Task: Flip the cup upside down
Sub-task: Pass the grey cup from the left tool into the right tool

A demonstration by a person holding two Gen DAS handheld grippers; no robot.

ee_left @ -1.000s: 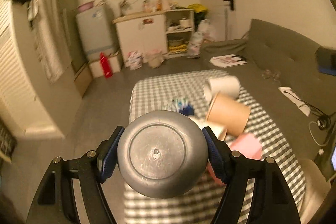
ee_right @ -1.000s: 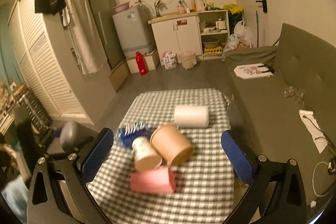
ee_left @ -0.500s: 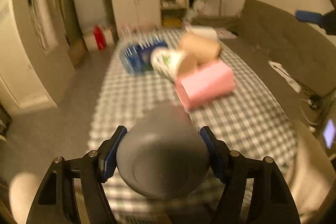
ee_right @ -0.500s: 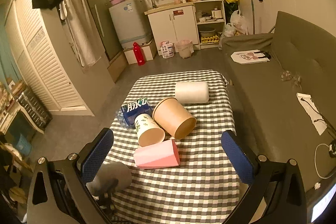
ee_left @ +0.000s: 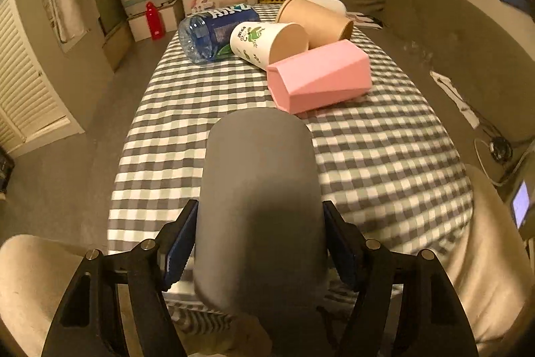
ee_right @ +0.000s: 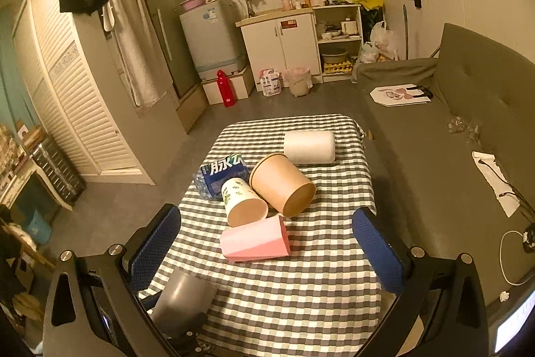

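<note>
My left gripper (ee_left: 259,243) is shut on a grey metal cup (ee_left: 259,196). The cup stands between the blue pads with its closed rounded bottom up, at the near edge of the checkered table (ee_left: 384,156). The same cup shows in the right wrist view (ee_right: 185,300) at the lower left, in the left gripper's hold. My right gripper (ee_right: 267,243) is open and empty, held above the near part of the table.
On the table lie a pink cup (ee_left: 321,77), a white printed paper cup (ee_left: 267,42), a brown paper cup (ee_left: 317,20), a blue-labelled water bottle (ee_left: 214,32) and a white roll (ee_right: 309,147). A grey sofa (ee_right: 468,122) runs along the right.
The left gripper has turned the grey cup from bottom facing the camera to bottom up and lowered it toward the table's near edge. The right gripper stays open and has hardly moved.
</note>
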